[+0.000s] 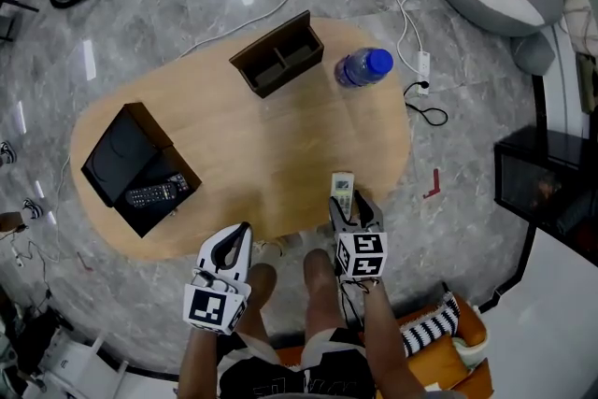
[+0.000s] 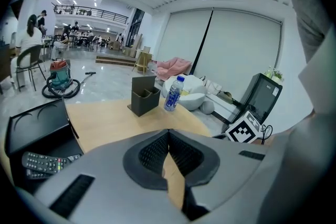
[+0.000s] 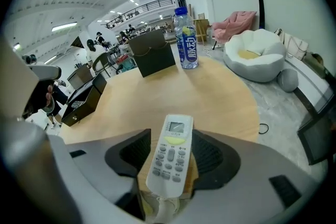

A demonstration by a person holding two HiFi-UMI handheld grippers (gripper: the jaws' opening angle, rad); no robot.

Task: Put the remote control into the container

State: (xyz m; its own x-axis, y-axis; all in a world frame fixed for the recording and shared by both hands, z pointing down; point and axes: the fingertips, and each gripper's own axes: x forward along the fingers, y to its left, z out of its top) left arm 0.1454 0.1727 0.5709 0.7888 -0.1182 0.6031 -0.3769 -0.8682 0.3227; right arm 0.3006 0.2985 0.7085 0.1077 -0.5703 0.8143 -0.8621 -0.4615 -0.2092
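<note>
The right gripper (image 3: pixel 171 139) stands with its jaws apart around the white remote control (image 3: pixel 170 161), which lies on the near edge of the table (image 1: pixel 280 145). The pads seem just clear of its sides, though the right one is hard to judge. The left gripper (image 2: pixel 168 135) is clenched on nothing. The grasp is the step in hand. Next the jaws must close on the remote, lift it and carry it across to the brown divided container (image 1: pixel 277 53).
</note>
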